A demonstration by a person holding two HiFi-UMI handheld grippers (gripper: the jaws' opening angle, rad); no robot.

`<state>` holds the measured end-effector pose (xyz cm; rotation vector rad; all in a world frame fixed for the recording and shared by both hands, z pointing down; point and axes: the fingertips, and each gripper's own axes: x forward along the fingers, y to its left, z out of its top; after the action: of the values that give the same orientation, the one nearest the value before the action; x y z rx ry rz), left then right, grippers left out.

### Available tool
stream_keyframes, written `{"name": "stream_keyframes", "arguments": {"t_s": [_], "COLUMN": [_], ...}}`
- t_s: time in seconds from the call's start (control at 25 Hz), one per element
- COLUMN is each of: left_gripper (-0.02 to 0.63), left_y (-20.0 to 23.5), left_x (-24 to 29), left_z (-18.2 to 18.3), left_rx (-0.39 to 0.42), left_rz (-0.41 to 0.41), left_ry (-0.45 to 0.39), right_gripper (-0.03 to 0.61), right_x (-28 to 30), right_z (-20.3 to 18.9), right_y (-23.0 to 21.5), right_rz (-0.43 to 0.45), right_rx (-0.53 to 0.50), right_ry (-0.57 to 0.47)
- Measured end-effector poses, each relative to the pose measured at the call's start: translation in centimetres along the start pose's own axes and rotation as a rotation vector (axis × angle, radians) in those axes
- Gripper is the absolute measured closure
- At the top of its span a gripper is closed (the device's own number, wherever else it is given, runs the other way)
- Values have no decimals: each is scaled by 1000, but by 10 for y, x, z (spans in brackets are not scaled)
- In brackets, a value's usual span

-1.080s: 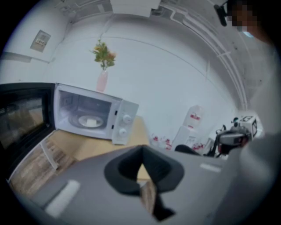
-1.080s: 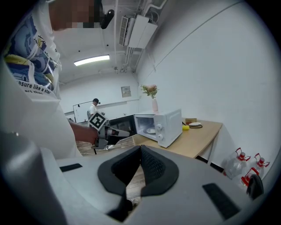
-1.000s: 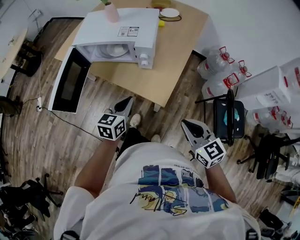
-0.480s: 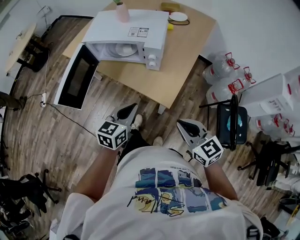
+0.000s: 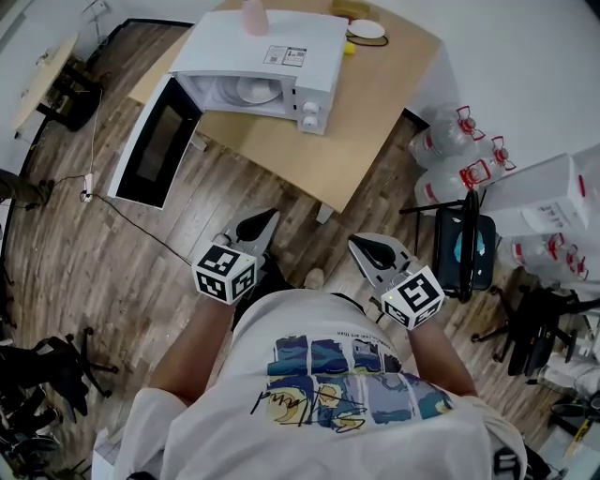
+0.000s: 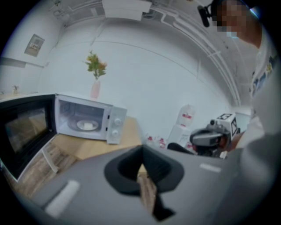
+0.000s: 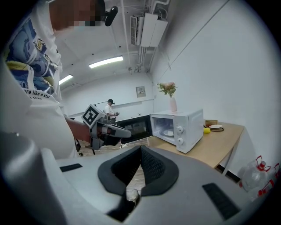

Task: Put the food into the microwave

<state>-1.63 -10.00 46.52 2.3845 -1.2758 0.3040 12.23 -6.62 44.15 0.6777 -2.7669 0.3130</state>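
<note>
A white microwave [image 5: 267, 66] stands on the wooden table [image 5: 366, 122] with its door [image 5: 155, 141] swung open to the left. Inside it lies a white plate with pale food [image 5: 251, 91], also seen in the left gripper view as the plate [image 6: 87, 125] and in the right gripper view as the plate [image 7: 169, 132]. My left gripper [image 5: 263, 220] and right gripper [image 5: 365, 247] hover over the floor in front of the table, well short of the microwave. Both are shut with nothing between their jaws.
Large water bottles [image 5: 450, 141] and white boxes [image 5: 553, 197] stand to the right, with a black chair [image 5: 459, 239] near my right gripper. A small plate [image 5: 367, 29], a yellow object [image 5: 349, 47] and a pink vase [image 5: 255, 14] lie at the table's far end. A cable [image 5: 122, 220] crosses the floor.
The table and microwave have slid up and to the right in the head view, and both grippers have shifted a little with the person. The jaws stay shut.
</note>
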Motion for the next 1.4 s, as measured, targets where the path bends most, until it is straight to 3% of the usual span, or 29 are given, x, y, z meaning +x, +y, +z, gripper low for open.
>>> {"name": "stream_keyframes", "arguments": {"t_s": [0.64, 1.08, 1.4], "left_gripper": [604, 604, 604], "left_y": [-9, -2, -1], "left_x": [25, 11, 4], "left_z": [32, 19, 8], "left_rx": [55, 32, 1], "left_rz": [-107, -79, -50], "left_ry": [-13, 11, 19], "right_gripper": [572, 572, 572], "right_x": [0, 23, 23], "right_z": [18, 21, 17], "right_y": [-15, 1, 4], "right_rz": [-58, 30, 46], "right_rx": [-18, -63, -62], "right_ry": [-24, 2, 5]}}
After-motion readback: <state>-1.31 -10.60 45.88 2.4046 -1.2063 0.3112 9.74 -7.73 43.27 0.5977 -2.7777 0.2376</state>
